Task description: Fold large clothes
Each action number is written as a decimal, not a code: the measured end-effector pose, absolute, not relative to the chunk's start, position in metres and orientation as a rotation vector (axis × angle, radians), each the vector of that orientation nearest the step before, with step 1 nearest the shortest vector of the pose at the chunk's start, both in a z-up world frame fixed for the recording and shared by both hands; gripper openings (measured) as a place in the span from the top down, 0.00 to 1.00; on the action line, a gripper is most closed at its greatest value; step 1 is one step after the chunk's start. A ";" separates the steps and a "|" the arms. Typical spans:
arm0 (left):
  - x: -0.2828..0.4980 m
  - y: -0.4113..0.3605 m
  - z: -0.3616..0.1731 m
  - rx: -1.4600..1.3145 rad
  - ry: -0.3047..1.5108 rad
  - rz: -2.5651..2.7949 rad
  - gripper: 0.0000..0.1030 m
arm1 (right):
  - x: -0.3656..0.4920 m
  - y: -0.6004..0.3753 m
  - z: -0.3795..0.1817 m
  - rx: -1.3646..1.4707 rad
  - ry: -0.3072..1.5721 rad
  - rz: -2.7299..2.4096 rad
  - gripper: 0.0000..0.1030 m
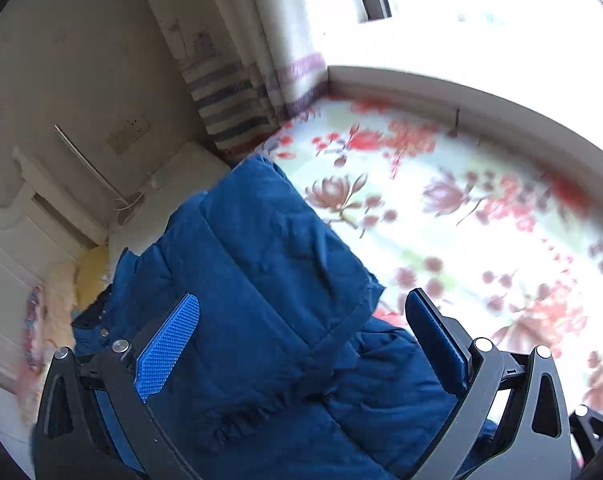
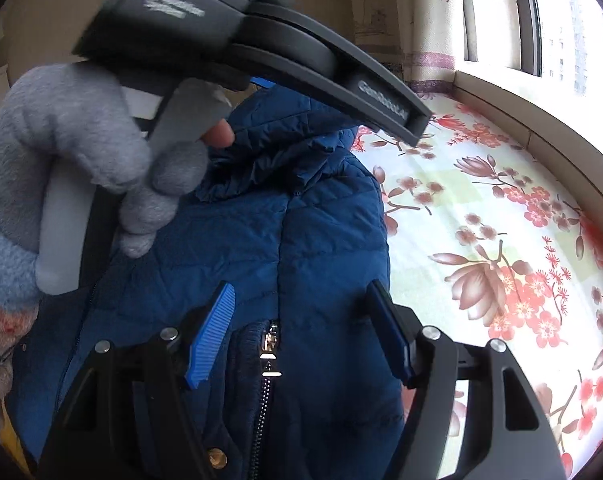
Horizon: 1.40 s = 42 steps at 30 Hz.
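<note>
Jacket (image 1: 261, 280), blue and quilted, lying on a bed covered by a floral sheet (image 1: 481, 208); in the left wrist view the garment runs from 6 o'clock up toward 11 o'clock, with one quilted panel folded over the rest and ending in a hemmed edge near centre. Left gripper (image 1: 301, 332) hovers over the jacket with its fingers (image 1: 169, 344) spread wide apart, blue padding fabric filling the gap between them, nothing pinched. Right gripper (image 2: 301, 328), in the right wrist view, likewise stands with fingers (image 2: 211, 336) parted, straddling the jacket's front; whether the tips touch the cloth cannot be told. Zipper (image 2: 267, 384) with a dark ribbed collar band lies between those fingers at 6 o'clock, and a brass snap (image 2: 216, 458) shows just left of the zipper track. Left hand (image 2: 89, 152), wearing a grey fleece glove with a bare fingertip exposed, grips the pale handle of the left gripper's body at 9 to 11 o'clock in the right wrist view, directly above the jacket. Sheet occupies the 3 o'clock side of both views, bare of clothing. Curtain (image 1: 237, 92) with striped hem hangs at 12 o'clock beside a bright window (image 2: 561, 28), whose sill borders the bed. Wall socket (image 1: 129, 136) and pale furniture sit at 9 to 10 o'clock in the left wrist view.
</note>
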<state>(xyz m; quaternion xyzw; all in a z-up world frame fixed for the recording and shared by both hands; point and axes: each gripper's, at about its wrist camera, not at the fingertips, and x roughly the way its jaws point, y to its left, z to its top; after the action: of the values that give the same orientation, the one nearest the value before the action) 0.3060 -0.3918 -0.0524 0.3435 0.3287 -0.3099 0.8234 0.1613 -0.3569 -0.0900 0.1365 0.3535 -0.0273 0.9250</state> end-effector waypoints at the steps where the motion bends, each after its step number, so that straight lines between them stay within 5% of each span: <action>1: 0.310 -0.395 -0.060 0.765 0.702 -0.619 0.11 | 0.161 -0.358 -0.090 0.289 0.728 -0.048 0.35; 6: 0.330 -0.378 -0.051 0.613 0.730 -0.625 0.68 | 0.162 -0.368 -0.092 0.333 0.719 -0.015 0.34; 10: 0.340 -0.342 -0.013 0.397 0.701 -0.619 0.76 | 0.160 -0.372 -0.092 0.349 0.708 0.007 0.35; 17: 0.370 -0.190 0.021 -0.103 0.708 -0.545 0.76 | 0.155 -0.376 -0.092 0.372 0.691 0.038 0.35; 23: 0.390 -0.044 -0.049 -0.468 0.874 -0.355 0.76 | 0.155 -0.376 -0.092 0.385 0.695 0.063 0.35; 32: 0.392 -0.019 -0.103 -0.520 0.971 -0.323 0.70 | 0.159 -0.379 -0.096 0.391 0.713 0.056 0.34; 42: 0.377 -0.014 -0.111 -0.499 0.874 -0.412 0.23 | 0.161 -0.386 -0.099 0.419 0.722 0.039 0.34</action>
<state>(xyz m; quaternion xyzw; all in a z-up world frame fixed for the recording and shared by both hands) 0.3772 -0.0142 -0.1112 -0.2373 0.4156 -0.1960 0.8559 0.1605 -0.3860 -0.0987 0.2033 0.3507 0.0189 0.9139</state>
